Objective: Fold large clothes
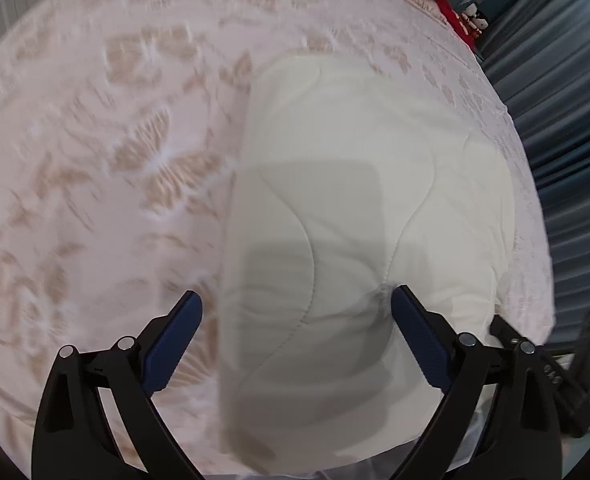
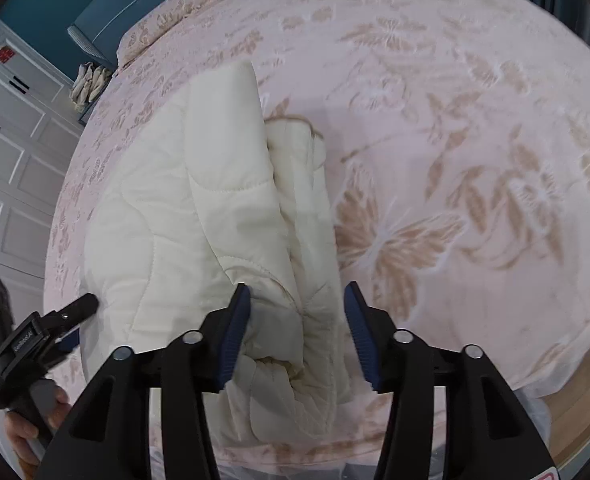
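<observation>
The left gripper has its jaws spread wide, blue pads at 8 and 4 o'clock of its own view. The right gripper is likewise parted, less widely. In the right wrist view, a bare hand grips the left tool's handle at 8 o'clock.

Small white lettering runs along the body of the left gripper in the right wrist view, too blurred to read. Red stickers on the wardrobe show no legible characters.
</observation>
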A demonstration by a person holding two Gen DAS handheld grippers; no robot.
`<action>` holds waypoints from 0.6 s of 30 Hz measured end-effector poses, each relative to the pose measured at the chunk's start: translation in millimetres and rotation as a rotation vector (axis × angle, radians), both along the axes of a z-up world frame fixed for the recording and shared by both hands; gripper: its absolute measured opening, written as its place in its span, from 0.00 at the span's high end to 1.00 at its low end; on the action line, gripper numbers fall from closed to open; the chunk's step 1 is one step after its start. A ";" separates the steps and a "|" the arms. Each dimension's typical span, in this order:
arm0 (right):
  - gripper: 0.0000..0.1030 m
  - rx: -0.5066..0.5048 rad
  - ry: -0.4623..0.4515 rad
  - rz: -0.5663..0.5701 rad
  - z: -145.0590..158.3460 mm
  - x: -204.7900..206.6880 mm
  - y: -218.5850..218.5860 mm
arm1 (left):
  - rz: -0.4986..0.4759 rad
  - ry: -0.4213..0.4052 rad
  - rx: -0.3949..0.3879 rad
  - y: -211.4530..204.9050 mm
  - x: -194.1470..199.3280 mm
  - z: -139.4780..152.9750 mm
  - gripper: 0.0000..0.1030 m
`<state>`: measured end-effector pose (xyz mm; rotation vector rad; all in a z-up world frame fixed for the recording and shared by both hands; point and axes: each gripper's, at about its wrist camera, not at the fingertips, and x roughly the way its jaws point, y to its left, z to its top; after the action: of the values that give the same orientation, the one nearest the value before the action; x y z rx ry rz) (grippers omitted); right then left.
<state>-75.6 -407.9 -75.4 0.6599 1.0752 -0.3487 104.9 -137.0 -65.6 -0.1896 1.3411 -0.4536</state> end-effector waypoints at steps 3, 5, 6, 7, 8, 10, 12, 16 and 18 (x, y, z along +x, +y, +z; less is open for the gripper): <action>0.44 0.026 0.013 -0.002 -11.4 4.0 -0.5 | 0.004 0.029 -0.033 -3.6 -2.5 -9.0 0.04; 0.42 0.062 0.010 -0.010 -17.3 4.3 -2.3 | 0.003 0.037 -0.042 -6.3 -4.0 -12.8 0.04; 0.41 0.085 0.005 -0.010 -20.4 3.2 -3.9 | 0.005 0.036 -0.042 -7.5 -4.3 -14.0 0.04; 0.40 0.105 0.002 -0.017 -23.6 2.5 -5.3 | 0.005 0.035 -0.047 -8.5 -4.3 -15.0 0.04; 0.39 0.131 -0.002 -0.025 -27.7 2.0 -7.1 | 0.005 0.036 -0.050 -9.6 -3.7 -16.7 0.04; 0.36 0.187 -0.016 -0.039 -36.6 1.9 -10.2 | 0.004 0.039 -0.069 -10.1 -0.4 -22.0 0.04; 0.34 0.232 -0.029 -0.048 -44.2 2.2 -12.8 | 0.012 0.057 -0.109 -7.8 6.2 -30.3 0.04; 0.38 0.297 -0.051 -0.049 -53.8 6.8 -12.8 | 0.009 0.082 -0.159 -3.1 10.0 -32.5 0.09; 0.55 0.264 -0.059 -0.023 -45.6 10.7 -7.9 | -0.027 0.037 -0.146 -5.1 3.6 -20.0 0.21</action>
<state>-64.9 -415.8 -121.0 0.9121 1.0668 -0.2066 108.5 -142.1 -85.6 -0.3022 1.3489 -0.5733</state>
